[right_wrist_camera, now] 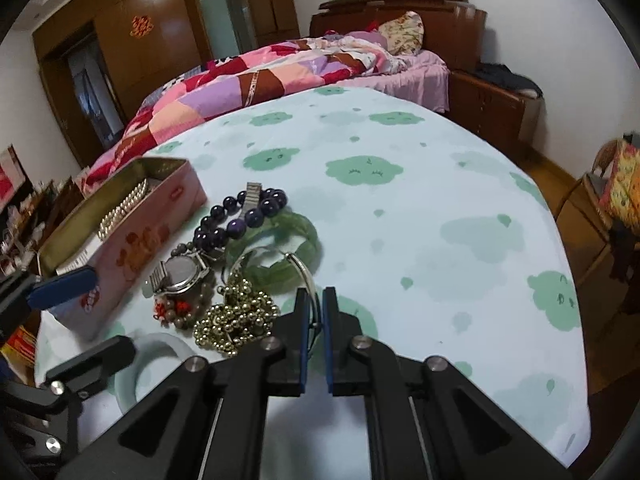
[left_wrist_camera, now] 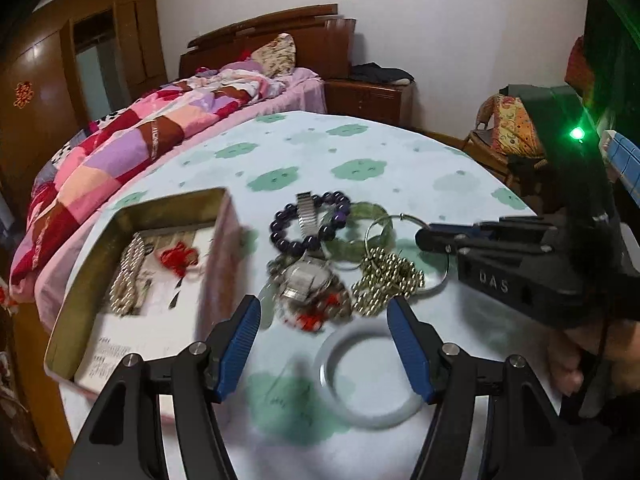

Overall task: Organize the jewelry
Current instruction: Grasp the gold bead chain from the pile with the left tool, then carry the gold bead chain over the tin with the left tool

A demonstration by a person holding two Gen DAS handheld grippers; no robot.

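A pile of jewelry lies mid-table: a dark purple bead bracelet (left_wrist_camera: 310, 220), a green jade bangle (left_wrist_camera: 362, 228), a metal watch (left_wrist_camera: 306, 278), a gold bead chain (left_wrist_camera: 384, 282) and a thin silver hoop bangle (left_wrist_camera: 412, 258). A pale white bangle (left_wrist_camera: 370, 376) lies nearer me. An open pink tin (left_wrist_camera: 132, 276) at left holds a pearl strand and a red knot. My left gripper (left_wrist_camera: 322, 320) is open above the white bangle. My right gripper (right_wrist_camera: 314, 308) is shut on the silver hoop bangle (right_wrist_camera: 306, 270) at its near rim; it also shows in the left view (left_wrist_camera: 430, 238).
The round table (right_wrist_camera: 440, 208) has a pale cloth with green cloud prints. A bed with a patchwork quilt (right_wrist_camera: 260, 76) stands behind it, with a wooden wardrobe (right_wrist_camera: 152, 40) at left, a nightstand (right_wrist_camera: 488, 104) and a chair (right_wrist_camera: 616, 192) at right.
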